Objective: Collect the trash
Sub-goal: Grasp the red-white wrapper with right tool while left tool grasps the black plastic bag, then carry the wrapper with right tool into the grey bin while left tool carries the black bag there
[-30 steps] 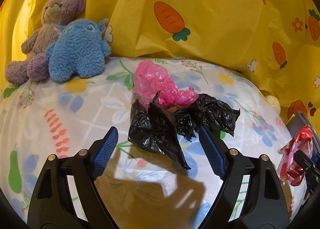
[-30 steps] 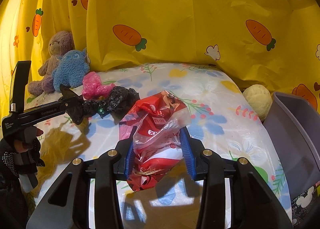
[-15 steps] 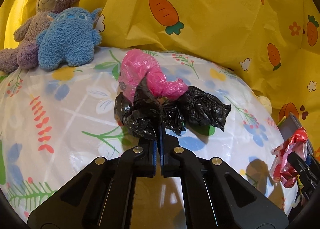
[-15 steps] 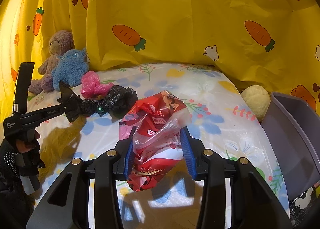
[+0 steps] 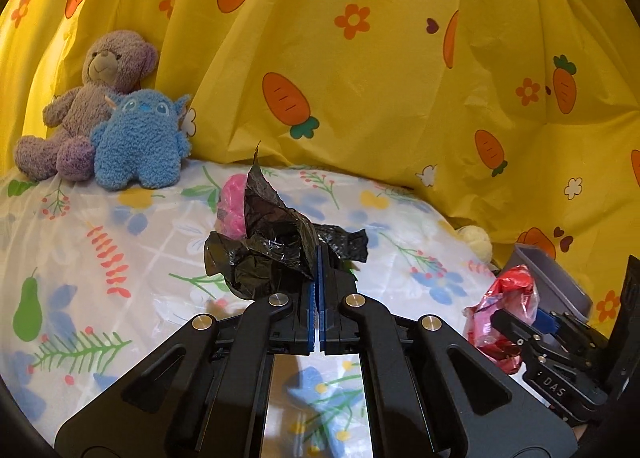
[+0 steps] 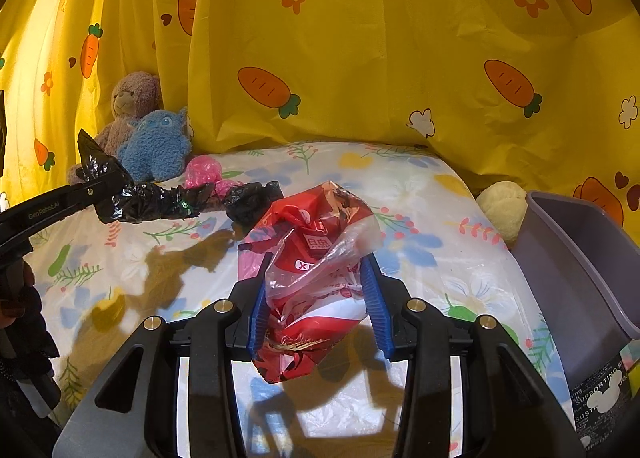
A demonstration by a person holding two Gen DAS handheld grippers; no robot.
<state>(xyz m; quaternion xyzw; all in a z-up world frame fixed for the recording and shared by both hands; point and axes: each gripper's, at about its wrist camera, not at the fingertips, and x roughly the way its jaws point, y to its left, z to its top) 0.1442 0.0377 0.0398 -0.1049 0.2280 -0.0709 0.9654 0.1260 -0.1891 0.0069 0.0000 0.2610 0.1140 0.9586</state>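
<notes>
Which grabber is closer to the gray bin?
Right. The right gripper, clamped on the red wrapper, is beside the gray bin. The left gripper, pinching the black bag, is across the bed.

Left wrist view: looks forward and slightly down along its fingers, close over the bed [image 5: 120,242].
Right wrist view: same, further right, beside the bin [image 6: 576,258].
Shared: bed, curtain [image 5: 380,78], plush toys [image 5: 136,138].
</notes>
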